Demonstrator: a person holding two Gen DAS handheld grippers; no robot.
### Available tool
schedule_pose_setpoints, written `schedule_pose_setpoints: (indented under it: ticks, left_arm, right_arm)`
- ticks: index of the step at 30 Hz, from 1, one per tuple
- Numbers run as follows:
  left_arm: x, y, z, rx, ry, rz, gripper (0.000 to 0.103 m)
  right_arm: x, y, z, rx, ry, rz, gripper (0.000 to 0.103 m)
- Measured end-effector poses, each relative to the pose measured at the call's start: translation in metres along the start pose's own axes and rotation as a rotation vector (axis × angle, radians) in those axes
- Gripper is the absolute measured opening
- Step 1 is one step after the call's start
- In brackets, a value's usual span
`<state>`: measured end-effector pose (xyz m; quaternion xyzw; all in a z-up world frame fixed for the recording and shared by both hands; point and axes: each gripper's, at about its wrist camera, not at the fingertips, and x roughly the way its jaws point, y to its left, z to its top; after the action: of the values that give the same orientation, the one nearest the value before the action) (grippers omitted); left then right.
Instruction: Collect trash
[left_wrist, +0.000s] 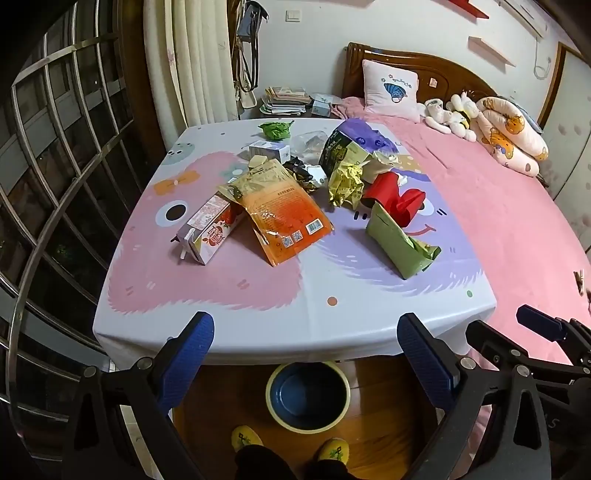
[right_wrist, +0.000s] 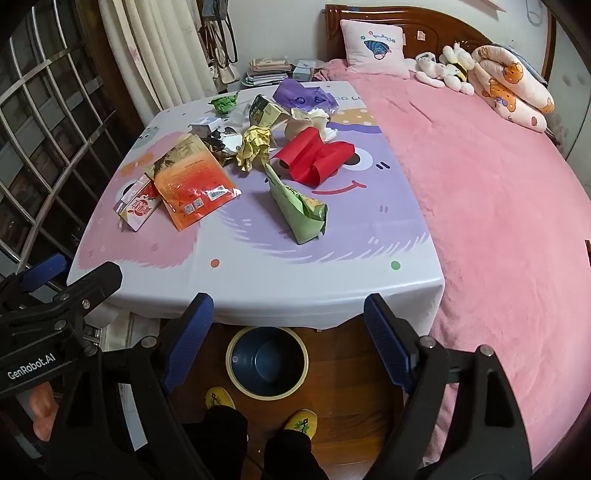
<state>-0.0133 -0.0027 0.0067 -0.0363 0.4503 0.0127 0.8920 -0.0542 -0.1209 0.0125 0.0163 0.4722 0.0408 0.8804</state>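
Note:
Trash lies on a table (left_wrist: 295, 317) with a cartoon cloth: a juice carton (left_wrist: 207, 232) (right_wrist: 138, 208), an orange pouch (left_wrist: 284, 218) (right_wrist: 192, 184), a green packet (left_wrist: 400, 243) (right_wrist: 299, 210), red paper (left_wrist: 395, 197) (right_wrist: 317, 158), a yellow crumpled wrapper (left_wrist: 345, 184) (right_wrist: 253, 146), a green wad (left_wrist: 275, 129) and a purple bag (right_wrist: 304, 96). A blue bin (left_wrist: 308, 397) (right_wrist: 267, 362) with a yellow rim stands on the floor below the front edge. My left gripper (left_wrist: 306, 332) and right gripper (right_wrist: 288, 310) are both open and empty, held above the bin, short of the table.
A bed with a pink cover (right_wrist: 498, 192), a pillow and plush toys lies right of the table. A barred window (left_wrist: 55, 166) is at the left. A nightstand with papers (left_wrist: 288, 99) stands behind. The person's yellow slippers (right_wrist: 219, 397) are by the bin.

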Motion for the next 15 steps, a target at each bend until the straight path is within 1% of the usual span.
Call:
schedule_pose_setpoints:
  ticks: [1, 2, 7, 14, 15]
  left_arm:
    - [-0.008, 0.009, 0.001, -0.001, -0.008, -0.015, 0.101]
    - [-0.011, 0.01, 0.0, -0.001, -0.006, -0.011, 0.101]
    - [-0.022, 0.012, -0.003, 0.001, -0.003, 0.015, 0.101]
    - [-0.047, 0.02, -0.008, -0.006, -0.006, 0.022, 0.1]
    - [-0.04, 0.019, -0.009, -0.006, -0.003, 0.022, 0.1]
  right_arm:
    - [0.001, 0.001, 0.0, -0.001, -0.002, 0.0, 0.082]
    - [0.005, 0.001, -0.001, 0.012, -0.003, 0.002, 0.082]
    - [-0.005, 0.009, -0.005, 0.002, -0.017, 0.004, 0.082]
    - [-0.004, 0.008, -0.005, -0.005, -0.018, 0.017, 0.082]
    - [-0.004, 0.009, -0.005, -0.005, -0.018, 0.016, 0.082]
